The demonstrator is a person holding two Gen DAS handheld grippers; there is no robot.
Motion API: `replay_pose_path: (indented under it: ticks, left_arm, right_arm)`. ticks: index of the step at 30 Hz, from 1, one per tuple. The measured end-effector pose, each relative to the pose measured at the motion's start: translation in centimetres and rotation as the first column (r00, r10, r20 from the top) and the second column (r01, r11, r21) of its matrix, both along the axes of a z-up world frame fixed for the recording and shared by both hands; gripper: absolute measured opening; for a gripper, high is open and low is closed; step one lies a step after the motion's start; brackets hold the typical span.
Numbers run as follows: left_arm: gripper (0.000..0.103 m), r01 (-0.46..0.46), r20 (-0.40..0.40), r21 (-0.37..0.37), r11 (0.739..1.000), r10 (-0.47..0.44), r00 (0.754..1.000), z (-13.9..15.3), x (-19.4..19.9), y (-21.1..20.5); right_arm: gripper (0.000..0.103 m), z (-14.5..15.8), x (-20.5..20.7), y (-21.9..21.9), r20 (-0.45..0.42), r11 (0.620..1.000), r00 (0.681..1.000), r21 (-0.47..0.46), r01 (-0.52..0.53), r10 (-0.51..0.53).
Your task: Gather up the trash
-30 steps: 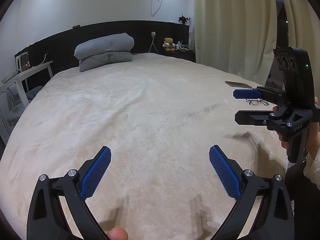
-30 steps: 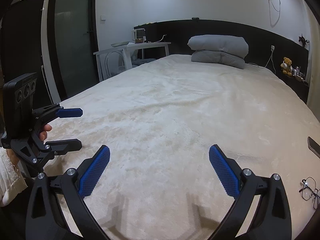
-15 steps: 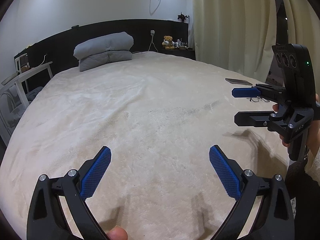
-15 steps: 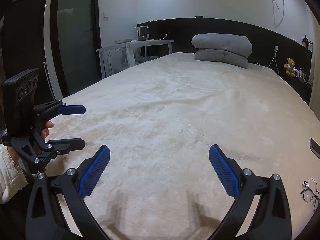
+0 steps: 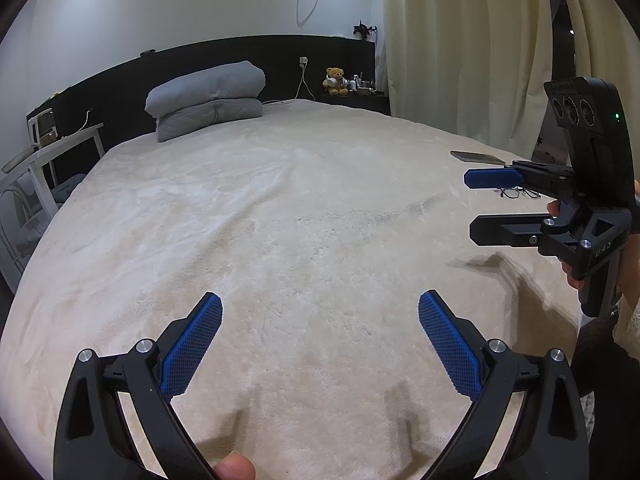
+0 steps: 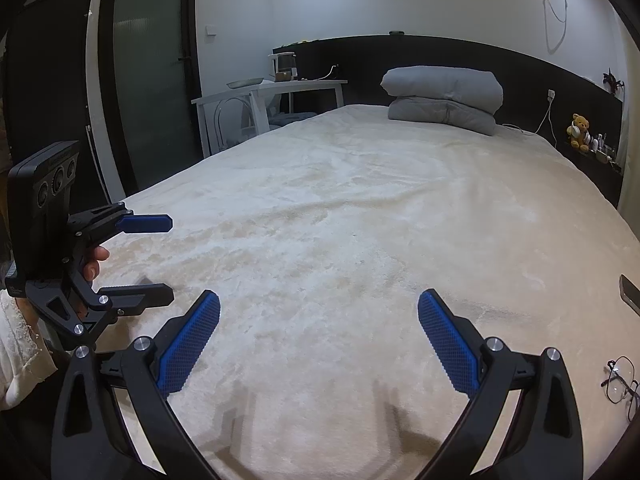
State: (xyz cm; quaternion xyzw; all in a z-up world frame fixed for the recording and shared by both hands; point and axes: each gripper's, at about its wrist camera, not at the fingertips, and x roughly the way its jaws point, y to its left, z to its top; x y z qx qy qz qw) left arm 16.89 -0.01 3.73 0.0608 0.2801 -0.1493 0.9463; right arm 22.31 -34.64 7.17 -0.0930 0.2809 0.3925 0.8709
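Note:
No trash shows in either view. My left gripper (image 5: 320, 304) is open and empty, held above the foot of a wide bed with a cream fuzzy cover (image 5: 280, 208). My right gripper (image 6: 319, 302) is open and empty too, over the same cover (image 6: 360, 208). Each gripper shows in the other's view: the right one (image 5: 474, 206) at the right edge, the left one (image 6: 168, 258) at the left edge, both with jaws apart.
Stacked grey pillows (image 5: 208, 100) lie at the headboard. A pair of glasses (image 6: 622, 386) and a dark phone (image 5: 476, 157) lie on the bed's right side. A white table and chair (image 6: 256, 108) stand left of the bed. Curtains (image 5: 460, 48) hang on the right. A teddy bear (image 5: 335, 80) sits on the nightstand.
Both grippers have shifted slightly, the views tilting a little; the jaws stay open and nothing has been picked up.

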Motion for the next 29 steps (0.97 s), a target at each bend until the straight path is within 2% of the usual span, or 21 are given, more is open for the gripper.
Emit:
replay_pose_path:
  ticks: [29]
  left_arm:
    - [0.097,-0.024,0.009,-0.001,1.0,0.025,1.0,0.39,0.03,0.16]
  right_arm:
    - [0.098,-0.26,0.33,0.49,-0.004,1.0,1.0,-0.018,0.0,0.0]
